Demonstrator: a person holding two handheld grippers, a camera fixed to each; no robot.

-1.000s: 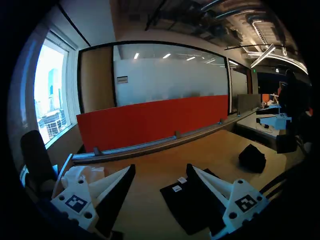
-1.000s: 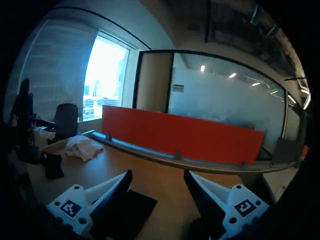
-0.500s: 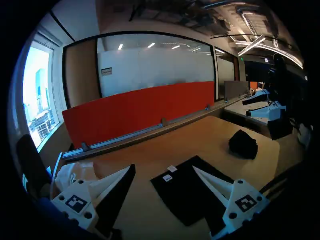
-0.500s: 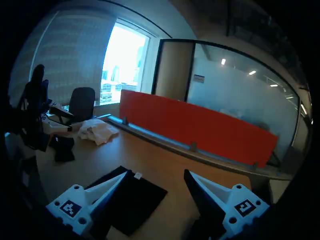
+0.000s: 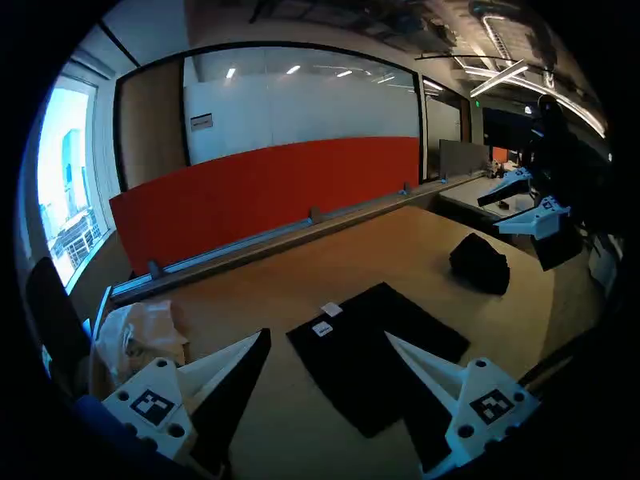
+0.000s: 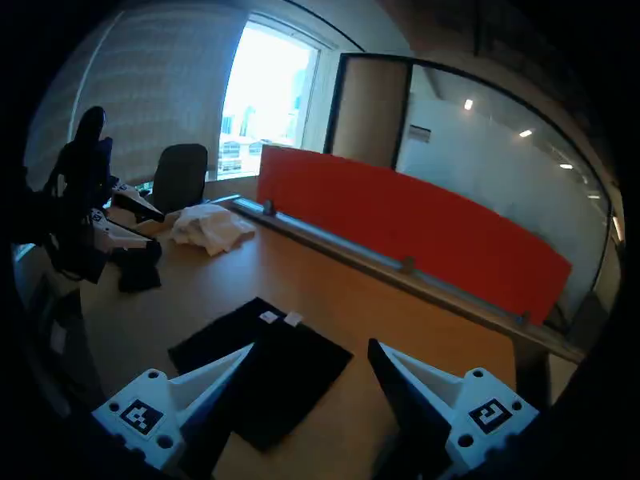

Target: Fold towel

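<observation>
Left gripper view: the left gripper (image 5: 326, 334) hovers over the pale wooden counter (image 5: 384, 248), fingers (image 5: 232, 376) spread and empty, above the flat black towel (image 5: 376, 360), which lies diagonally with its tagged edge farthest away. Right gripper view: the right gripper (image 6: 312, 344), fingers likewise apart, hangs over the same towel, tags pointing toward the red partition (image 6: 416, 232).

Matt black cloth towel (image 5: 376, 352), smooth wooden table (image 5: 384, 248)
</observation>
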